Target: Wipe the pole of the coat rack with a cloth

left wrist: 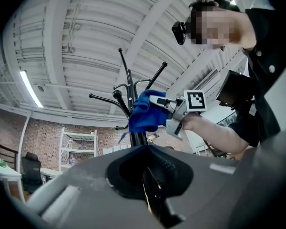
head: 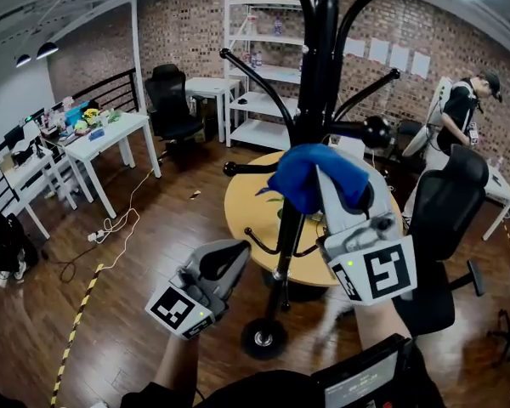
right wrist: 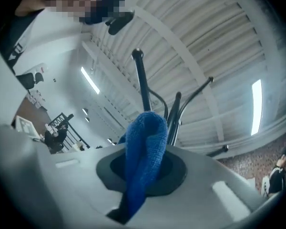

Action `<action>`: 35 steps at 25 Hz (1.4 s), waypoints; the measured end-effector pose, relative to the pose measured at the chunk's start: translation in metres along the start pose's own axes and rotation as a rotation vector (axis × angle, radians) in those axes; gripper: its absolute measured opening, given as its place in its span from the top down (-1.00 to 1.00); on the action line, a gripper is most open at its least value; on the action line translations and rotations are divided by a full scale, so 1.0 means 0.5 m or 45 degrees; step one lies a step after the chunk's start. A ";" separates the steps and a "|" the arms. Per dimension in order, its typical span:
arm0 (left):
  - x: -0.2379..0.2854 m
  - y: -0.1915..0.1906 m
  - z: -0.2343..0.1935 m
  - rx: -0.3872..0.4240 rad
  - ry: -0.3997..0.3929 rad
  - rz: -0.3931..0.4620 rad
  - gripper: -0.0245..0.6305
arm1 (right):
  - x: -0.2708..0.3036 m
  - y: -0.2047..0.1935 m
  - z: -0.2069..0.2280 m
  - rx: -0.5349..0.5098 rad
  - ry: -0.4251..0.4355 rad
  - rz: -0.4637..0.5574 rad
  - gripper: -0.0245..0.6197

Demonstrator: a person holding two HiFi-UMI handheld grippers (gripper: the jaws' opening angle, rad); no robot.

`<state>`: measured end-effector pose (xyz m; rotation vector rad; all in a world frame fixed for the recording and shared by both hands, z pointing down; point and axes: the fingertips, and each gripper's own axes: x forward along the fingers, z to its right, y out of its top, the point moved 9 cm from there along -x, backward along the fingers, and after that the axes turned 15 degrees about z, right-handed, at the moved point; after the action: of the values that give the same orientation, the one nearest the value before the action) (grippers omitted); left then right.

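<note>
The pole (head: 313, 100) of the coat rack stands dead centre, just before the round table (head: 238, 206), with a chair (head: 446, 215) to its right and a shelf unit (head: 259, 66) far behind. The cloth (head: 306, 177) sits in the right gripper (head: 323, 185), seemingly against the pole, and the left gripper (head: 221, 262) hangs lower left, apart from it.

Bright strip lights (left wrist: 31, 88), fisheye warp, dark corners

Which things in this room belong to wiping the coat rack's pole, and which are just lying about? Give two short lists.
Part of the job:
- blue cloth, clamped in the right gripper
- coat rack pole

Just lying about:
- round table
- black office chair
- white shelving
- white desk
- cable on the floor
</note>
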<state>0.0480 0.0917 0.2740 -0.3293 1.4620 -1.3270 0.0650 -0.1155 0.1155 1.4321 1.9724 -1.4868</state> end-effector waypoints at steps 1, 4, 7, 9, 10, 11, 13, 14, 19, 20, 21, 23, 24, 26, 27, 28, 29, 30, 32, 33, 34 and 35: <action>0.005 0.005 0.003 0.003 -0.004 0.007 0.92 | 0.008 0.028 0.004 -0.028 0.003 0.050 0.85; 0.026 0.017 0.013 -0.015 -0.020 0.064 0.92 | 0.013 0.095 0.002 -0.036 0.054 0.154 0.85; 0.043 0.019 0.015 -0.012 -0.041 0.081 0.92 | 0.003 0.140 -0.008 -0.004 0.066 0.262 0.85; 0.052 0.018 0.017 -0.010 -0.058 0.082 0.92 | 0.001 0.169 -0.013 -0.013 0.088 0.318 0.85; 0.053 0.019 0.019 -0.009 -0.061 0.082 0.92 | 0.002 0.177 -0.015 -0.022 0.103 0.333 0.85; 0.053 0.019 0.021 -0.008 -0.061 0.083 0.92 | 0.003 0.181 -0.016 -0.030 0.112 0.340 0.85; 0.051 0.017 0.029 -0.013 -0.059 0.082 0.92 | 0.002 0.174 -0.014 -0.039 0.113 0.336 0.85; 0.050 0.016 0.032 -0.015 -0.060 0.079 0.92 | 0.001 0.163 -0.010 -0.041 0.105 0.313 0.85; 0.045 0.015 0.033 -0.014 -0.054 0.052 0.92 | 0.005 0.004 0.013 0.089 0.034 -0.037 0.85; 0.041 0.011 0.031 -0.005 -0.061 0.030 0.92 | 0.000 -0.031 0.007 0.117 0.041 -0.105 0.85; 0.037 0.007 0.031 -0.003 -0.068 0.015 0.92 | -0.011 -0.063 -0.002 0.130 0.046 -0.159 0.85; 0.031 0.001 0.032 -0.022 -0.065 0.014 0.92 | -0.046 -0.111 -0.019 0.142 0.032 -0.219 0.86; 0.030 0.000 0.032 -0.036 -0.056 0.022 0.92 | -0.067 -0.128 -0.026 0.156 0.018 -0.246 0.86; 0.028 -0.001 0.030 -0.060 -0.033 0.037 0.92 | -0.110 -0.157 -0.039 0.201 -0.003 -0.315 0.85; 0.026 -0.002 0.029 -0.065 -0.025 0.035 0.92 | -0.133 -0.171 -0.046 0.222 -0.009 -0.350 0.85; 0.025 -0.004 0.027 -0.067 -0.019 0.030 0.92 | -0.156 -0.186 -0.054 0.243 -0.018 -0.390 0.86; 0.023 -0.005 0.024 -0.065 -0.017 0.021 0.92 | -0.180 -0.205 -0.061 0.270 -0.031 -0.441 0.85; 0.023 -0.008 0.022 -0.058 -0.021 0.006 0.92 | -0.205 -0.228 -0.067 0.305 -0.045 -0.507 0.85; 0.023 -0.019 0.019 -0.044 -0.031 -0.026 0.92 | -0.258 -0.285 -0.084 0.395 -0.055 -0.658 0.86; 0.024 -0.024 0.020 -0.045 -0.030 -0.034 0.92 | -0.283 -0.313 -0.096 0.437 -0.049 -0.723 0.86; 0.026 -0.029 0.022 -0.051 -0.025 -0.037 0.92 | -0.304 -0.335 -0.107 0.473 -0.040 -0.776 0.86; 0.028 -0.033 0.024 -0.060 -0.018 -0.033 0.92 | -0.321 -0.351 -0.118 0.501 -0.029 -0.820 0.86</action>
<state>0.0452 0.0687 0.2832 -0.3890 1.4833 -1.3096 0.0135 -0.1466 0.3530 0.9123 2.3495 -2.2470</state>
